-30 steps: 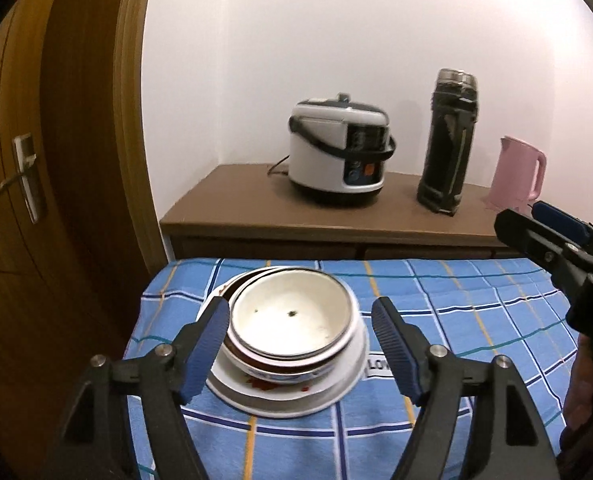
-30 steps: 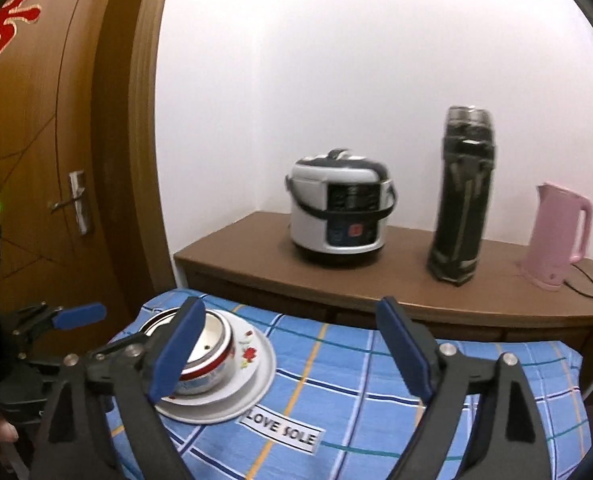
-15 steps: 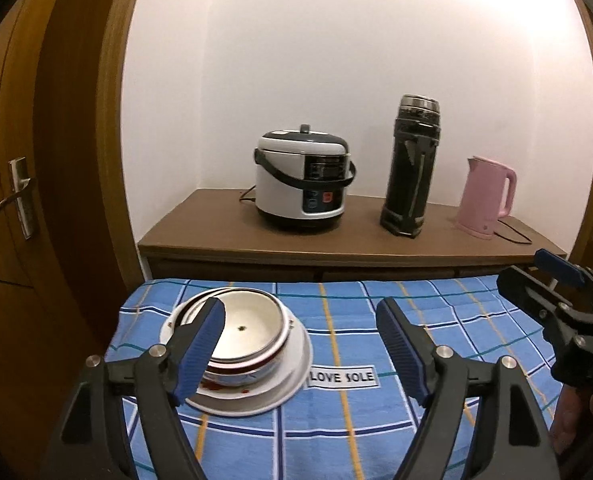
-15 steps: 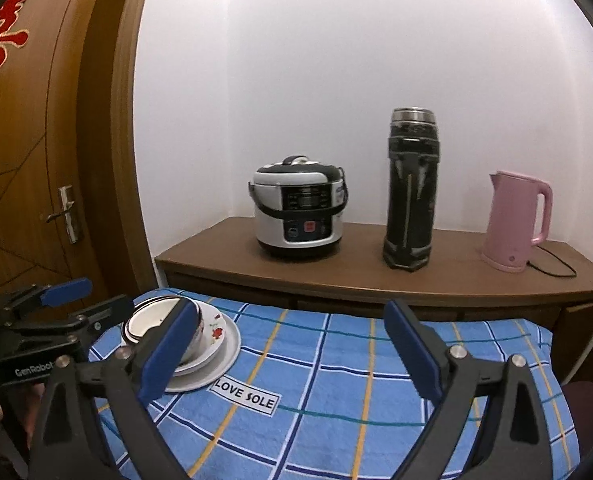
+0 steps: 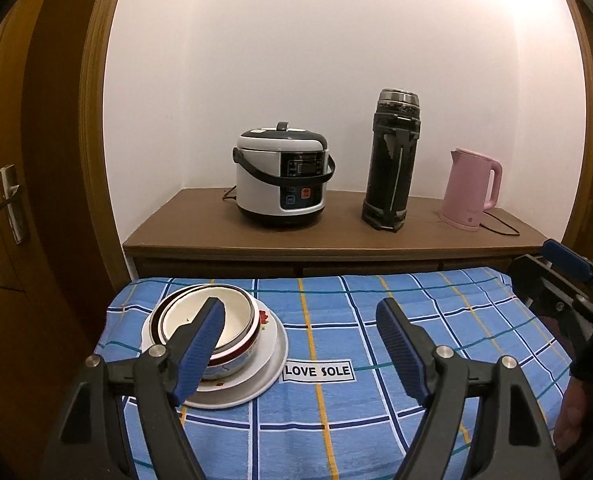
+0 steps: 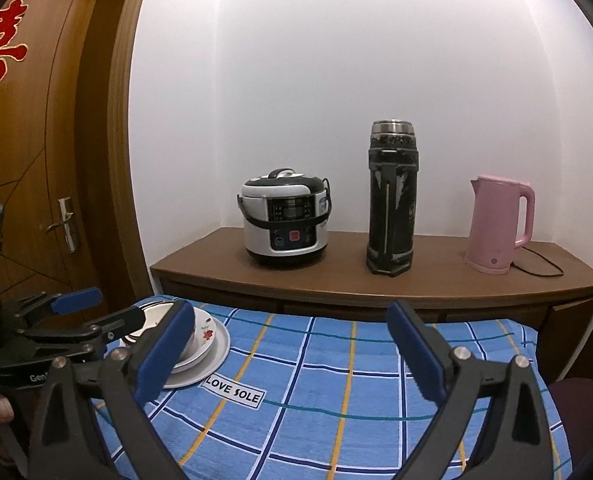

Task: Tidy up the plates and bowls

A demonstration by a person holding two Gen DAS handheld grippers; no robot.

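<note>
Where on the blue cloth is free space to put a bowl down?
Free: the checked cloth right of the LOVE SOLE label, up to the right gripper. Crowded: the left corner, where the stacked bowls sit on the plate.

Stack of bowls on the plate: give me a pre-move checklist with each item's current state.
1. Left gripper open, nothing between its fingers: ok; it has just been opening.
2. Right gripper open and empty: ok; likewise just been opening.
3. Bowls nested, sitting on the white plate: ok.
4. Stack lined up between the left fingers: not ok; it sits behind the left-hand finger, off centre.
5. Blue checked cloth beside the stack free of other things: ok.
6. Whether the top bowl is clean: cannot tell.
</note>
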